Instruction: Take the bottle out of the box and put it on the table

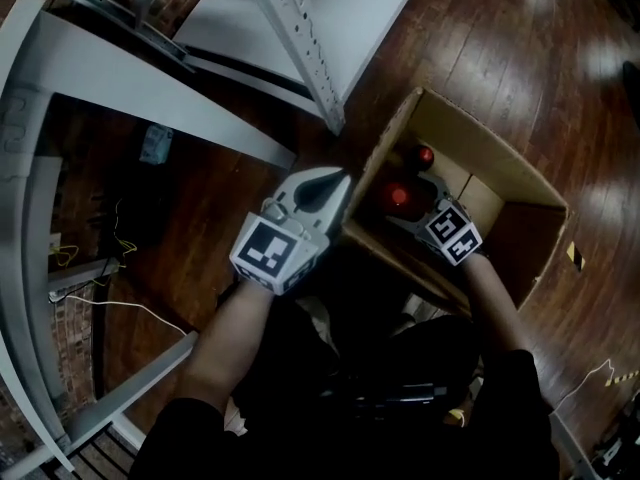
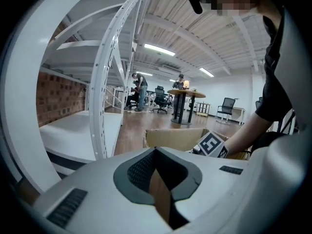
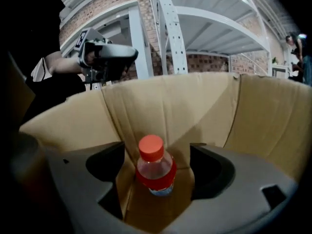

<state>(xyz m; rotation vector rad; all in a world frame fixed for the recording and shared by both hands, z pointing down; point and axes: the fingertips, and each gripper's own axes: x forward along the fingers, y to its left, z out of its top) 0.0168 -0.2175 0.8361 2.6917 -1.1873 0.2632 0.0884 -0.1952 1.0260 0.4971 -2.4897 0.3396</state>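
Box (image 1: 505, 168) sits open on the wooden floor (image 1: 520, 48) beside a white metal rack (image 1: 300, 38). Left gripper (image 1: 338, 181) is outside the box at its near flap, jaws pinched on the cardboard edge; a brown strip shows clamped between the pads. Right gripper (image 3: 157, 151) is down inside the box, jaws spread wide. Bottle (image 3: 155, 172), red cap and red label, stands upright on the box bottom near a corner, between the right jaws with gaps on both sides, not gripped.
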